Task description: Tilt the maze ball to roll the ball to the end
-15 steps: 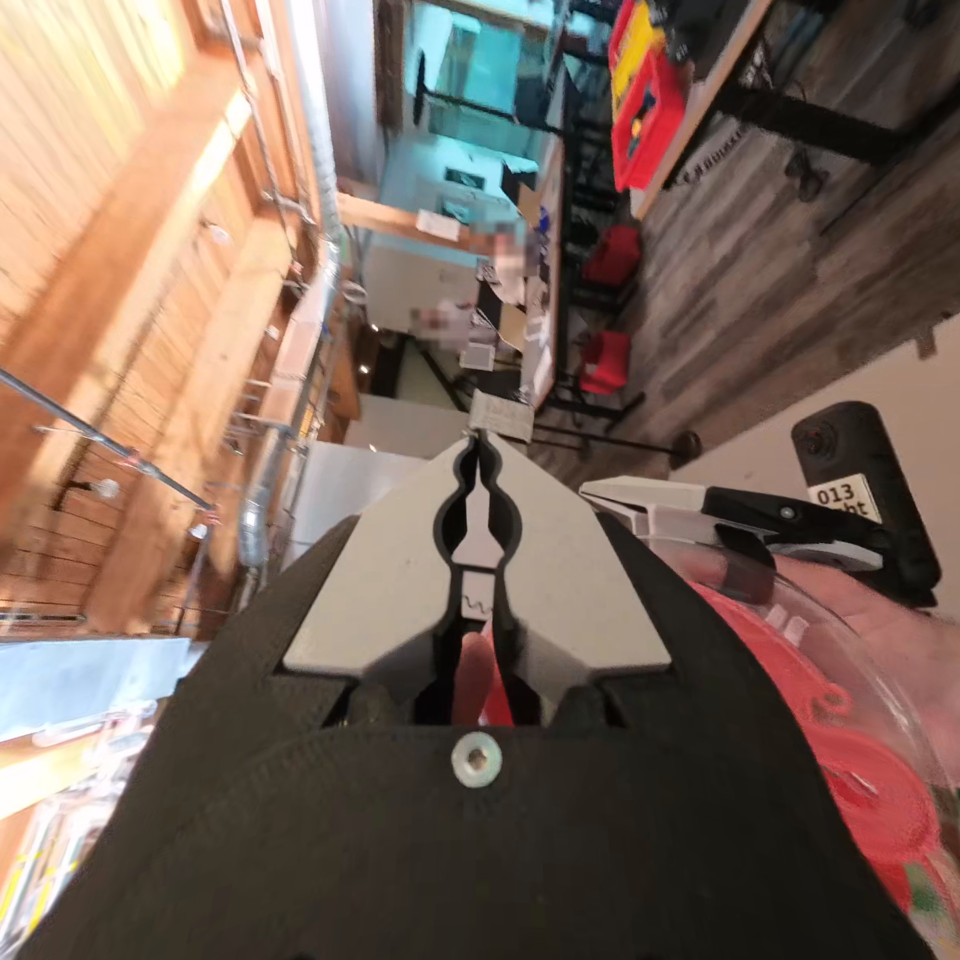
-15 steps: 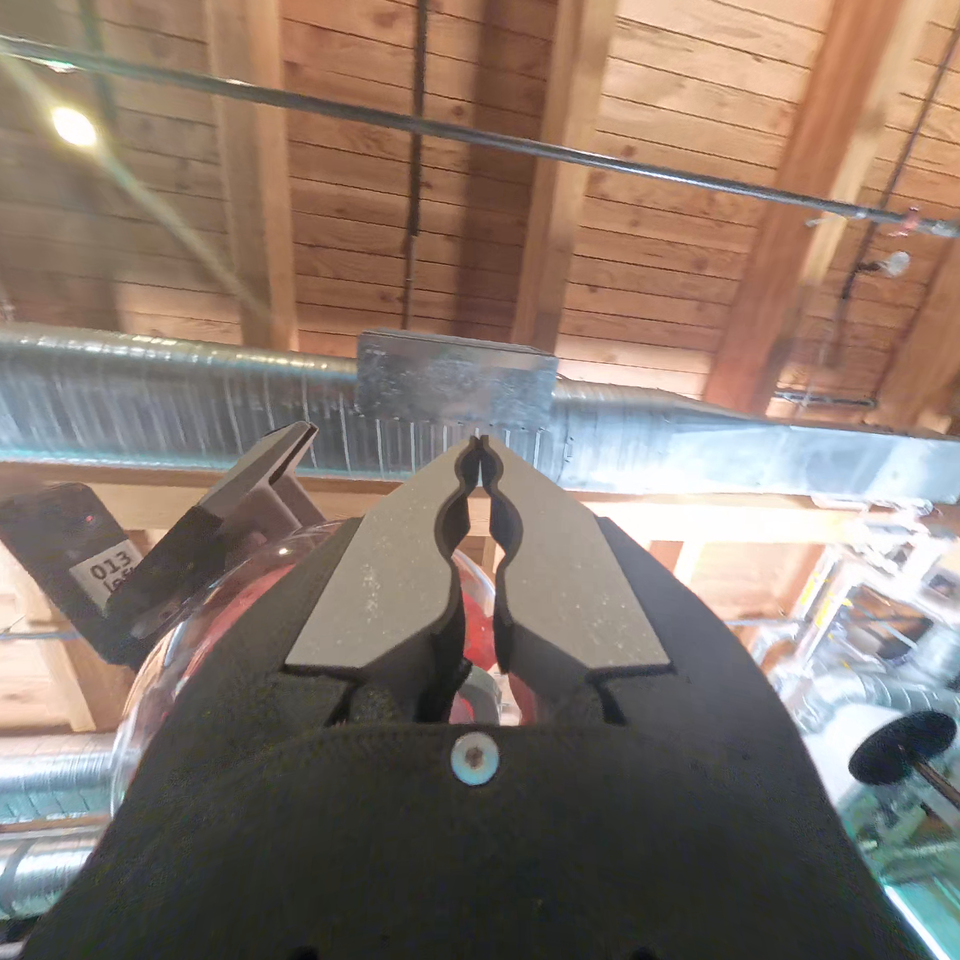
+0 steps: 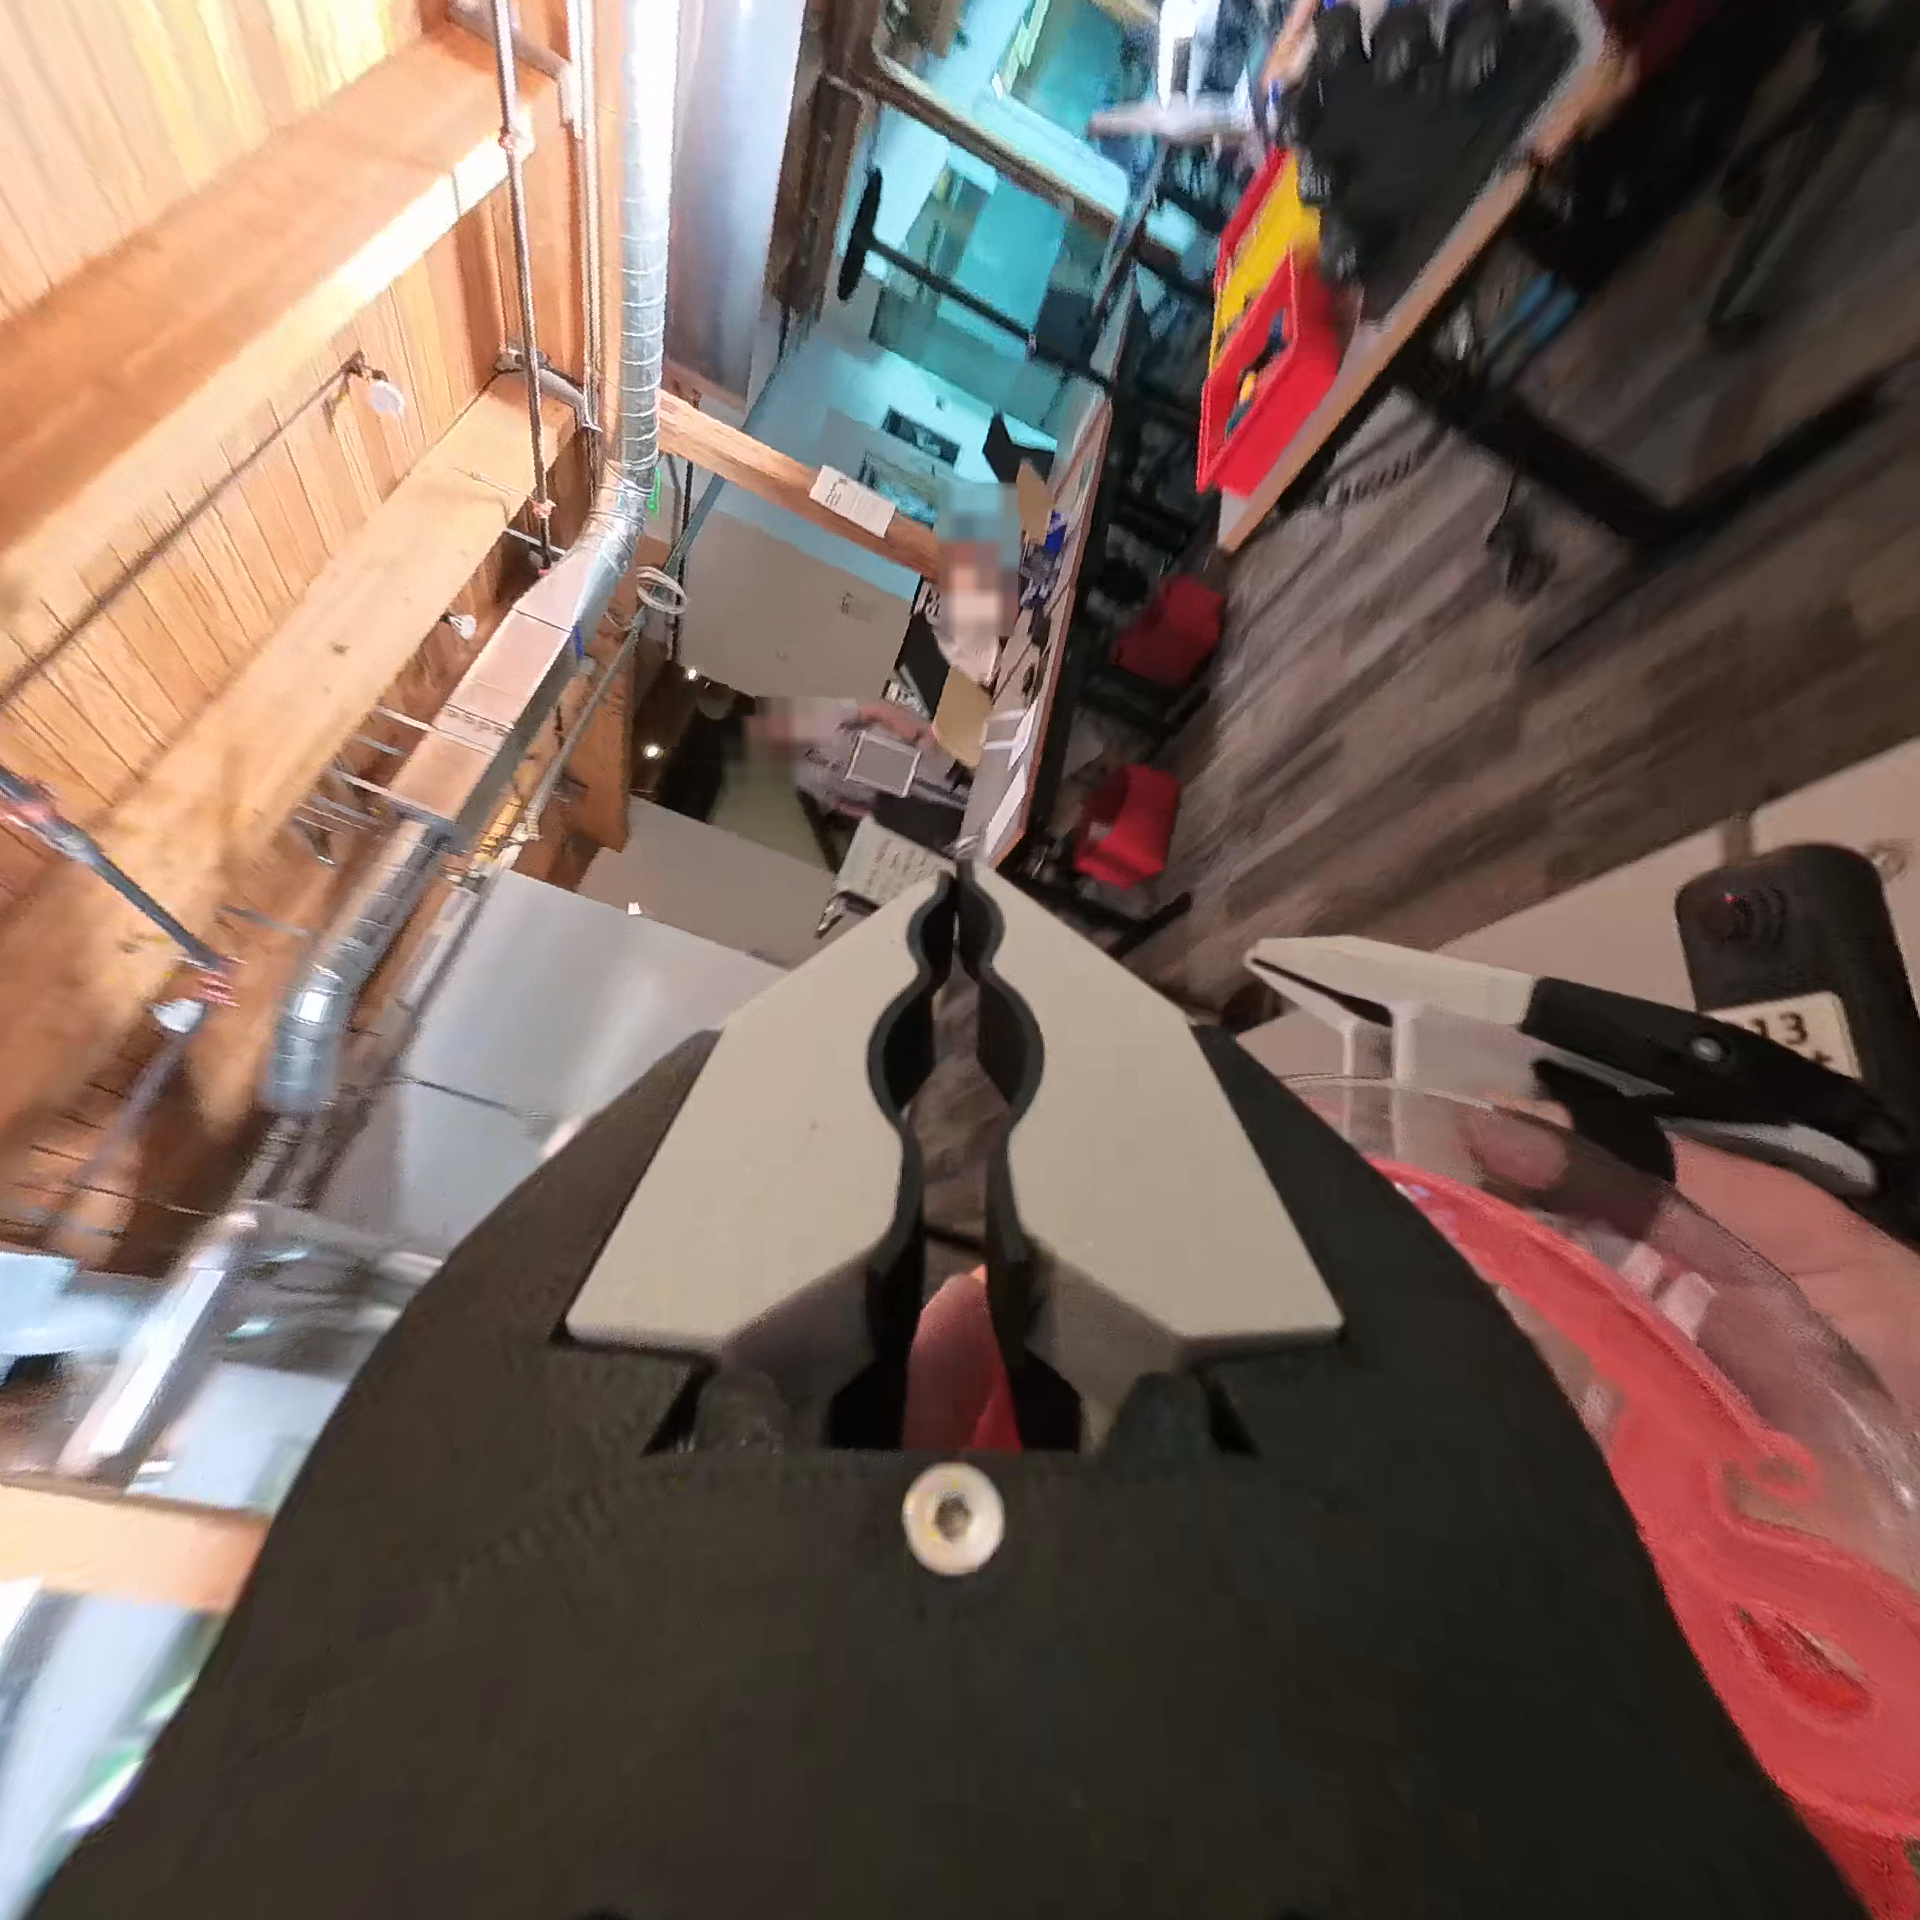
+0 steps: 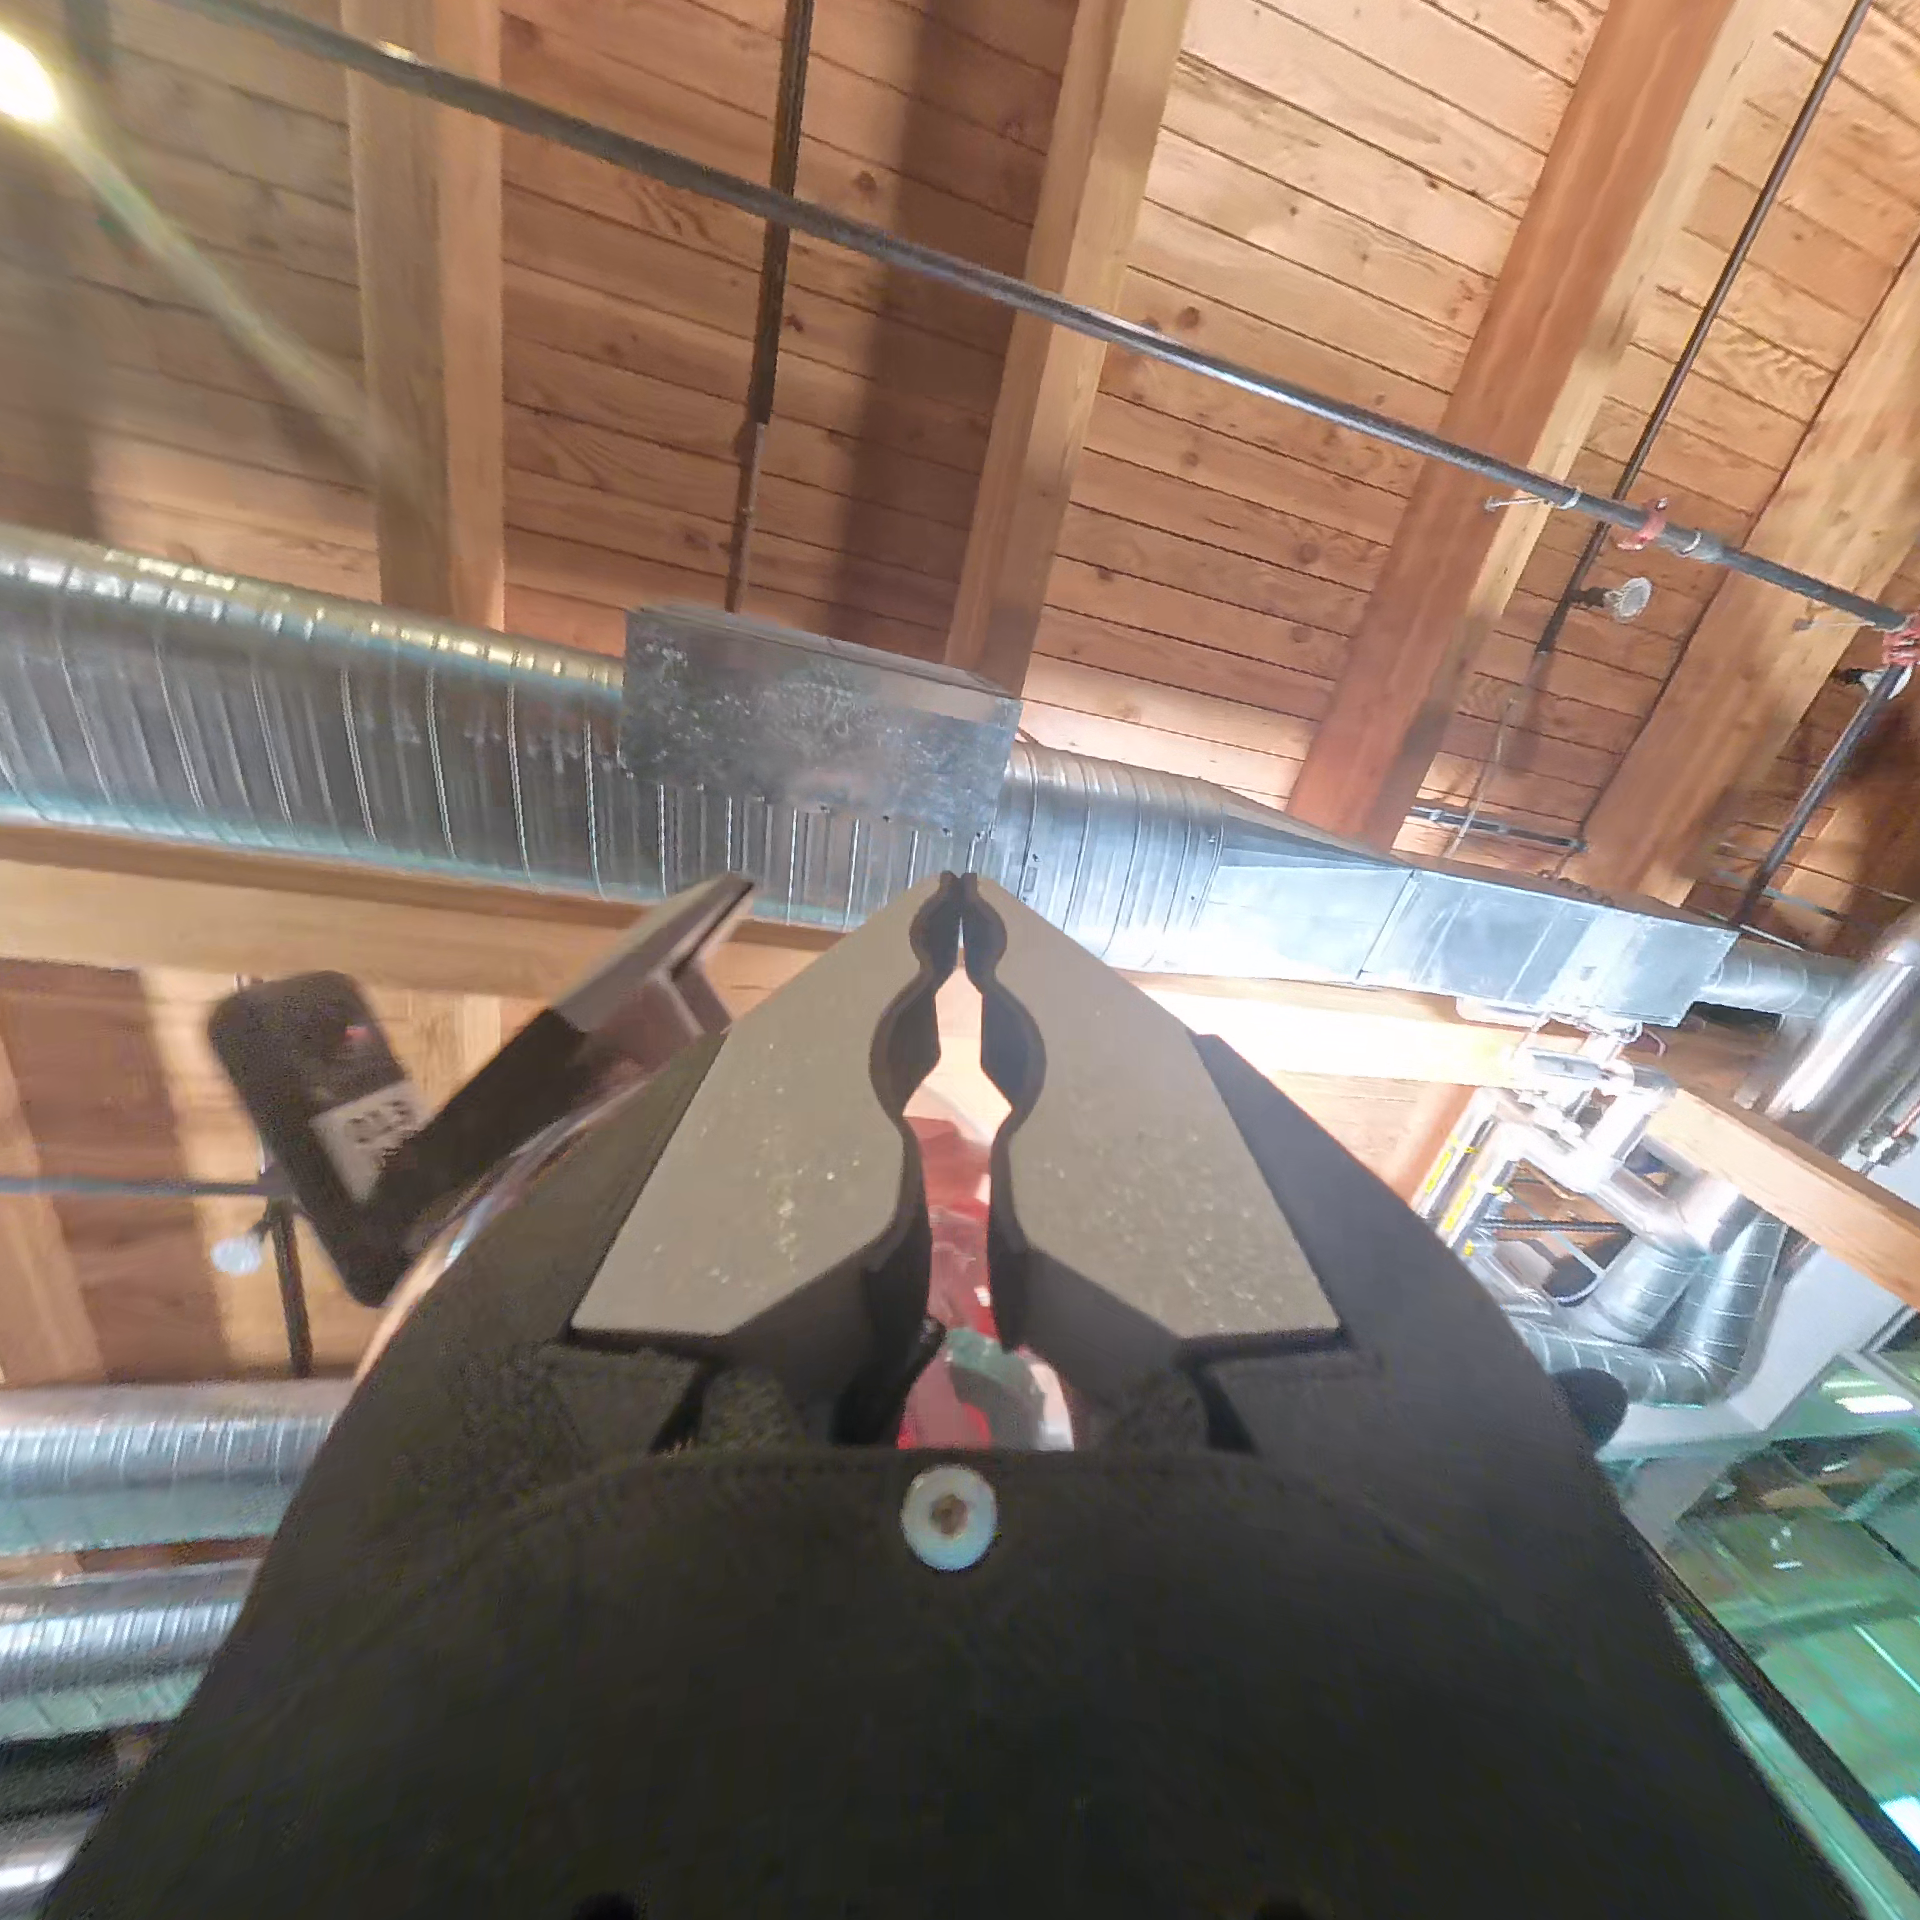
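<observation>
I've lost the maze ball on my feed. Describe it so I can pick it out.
Start from the left gripper, shut, filling the left wrist view. Just right of its black body bulges the maze ball: a clear globe around red perforated tracks, nothing else nearby being transparent, with the right gripper above it.

The maze ball (image 3: 1621,1455) sits to the right of the left hand-held gripper (image 3: 956,904) and behind it, pressed against its body. The right hand-held gripper (image 3: 1278,961) lies across the ball's far side. In the right wrist view the ball (image 4: 961,1174) shows behind the closed tips, seemingly held between both.
</observation>
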`<state>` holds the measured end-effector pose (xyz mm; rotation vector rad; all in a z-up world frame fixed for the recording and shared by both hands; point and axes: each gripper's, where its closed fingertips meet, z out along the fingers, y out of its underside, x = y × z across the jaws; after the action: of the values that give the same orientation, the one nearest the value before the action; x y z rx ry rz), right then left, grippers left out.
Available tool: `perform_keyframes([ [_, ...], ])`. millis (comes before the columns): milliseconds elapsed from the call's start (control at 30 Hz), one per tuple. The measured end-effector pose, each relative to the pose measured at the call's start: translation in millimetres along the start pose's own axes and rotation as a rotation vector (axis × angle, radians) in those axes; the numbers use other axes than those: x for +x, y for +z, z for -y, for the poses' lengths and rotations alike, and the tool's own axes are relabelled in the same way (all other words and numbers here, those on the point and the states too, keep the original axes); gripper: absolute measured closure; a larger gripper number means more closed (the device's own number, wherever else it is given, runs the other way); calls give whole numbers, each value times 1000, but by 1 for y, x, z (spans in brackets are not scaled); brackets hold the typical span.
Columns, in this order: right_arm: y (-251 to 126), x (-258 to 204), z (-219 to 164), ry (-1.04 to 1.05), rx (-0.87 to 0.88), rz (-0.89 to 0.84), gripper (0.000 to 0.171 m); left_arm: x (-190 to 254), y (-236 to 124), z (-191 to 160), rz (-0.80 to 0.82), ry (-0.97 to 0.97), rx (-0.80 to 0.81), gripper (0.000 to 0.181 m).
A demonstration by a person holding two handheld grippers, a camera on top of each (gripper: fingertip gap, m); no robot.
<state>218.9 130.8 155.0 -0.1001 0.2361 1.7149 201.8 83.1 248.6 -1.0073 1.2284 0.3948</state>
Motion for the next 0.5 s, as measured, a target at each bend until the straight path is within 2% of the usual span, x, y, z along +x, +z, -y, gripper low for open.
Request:
perform_keyframes([
  [133, -21, -7, 1, -137, -13, 19, 171, -14, -9, -37, 81, -207, 156, 181],
  [300, -28, -25, 1, -351, -52, 106, 171, -23, -31, -78, 223, -448, 328, 181],
  [500, -25, -64, -28, -614, -202, 285, 171, -33, -69, -128, 395, -735, 526, 181],
])
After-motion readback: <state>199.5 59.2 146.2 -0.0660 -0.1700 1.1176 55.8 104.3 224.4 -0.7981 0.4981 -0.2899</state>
